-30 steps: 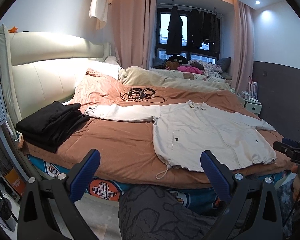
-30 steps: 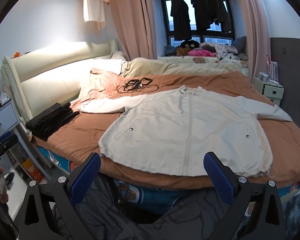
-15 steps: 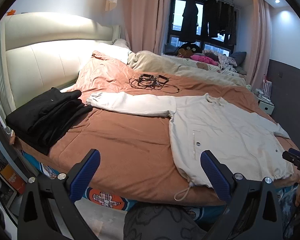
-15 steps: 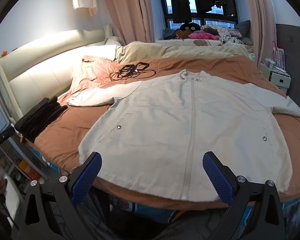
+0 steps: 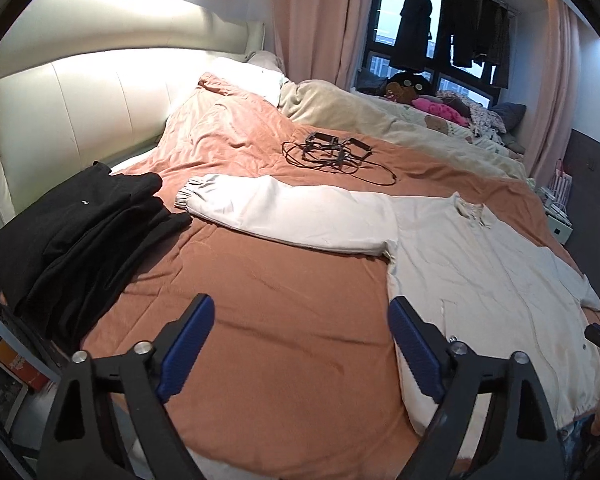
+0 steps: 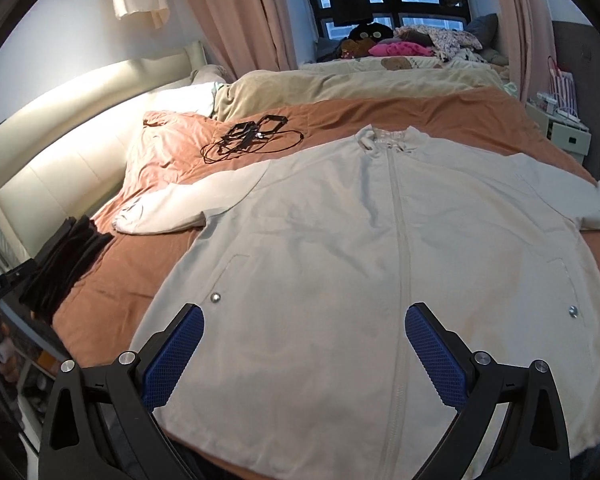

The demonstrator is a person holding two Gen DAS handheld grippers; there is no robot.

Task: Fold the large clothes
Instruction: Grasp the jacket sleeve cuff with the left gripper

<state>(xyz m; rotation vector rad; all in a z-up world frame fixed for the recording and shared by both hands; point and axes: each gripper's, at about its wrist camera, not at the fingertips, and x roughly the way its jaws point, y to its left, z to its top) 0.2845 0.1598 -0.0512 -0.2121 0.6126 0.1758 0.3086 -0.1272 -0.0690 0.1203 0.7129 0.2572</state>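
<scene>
Both tongs, left gripper (image 5: 298, 348) closing on nothing and right gripper (image 6: 304, 354) spread empty, I held over the jacket (image 6: 380, 260). Risk I noted: cables (image 6: 248, 138) beyond the jacket's collar could snag a swung sleeve (image 5: 284, 212).

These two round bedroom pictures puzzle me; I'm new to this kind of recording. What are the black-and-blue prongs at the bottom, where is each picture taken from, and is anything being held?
The prongs are hand-held grabbing tools; a person carries one in each hand. A wide-angle camera on each tool looks forward along its two fingers, so you see that tool's own jaws at the bottom of each picture. One picture comes from the left gripper, the other from the right gripper.

On the bed's orange cover lies a pale zip-up jacket, spread flat with its sleeves out. Beside it sits a stack of folded black clothes, and farther back a tangle of black cables.

Nothing is held. The right jaws stand open above the jacket; the left jaws are closing, with only the cover beneath them.
</scene>
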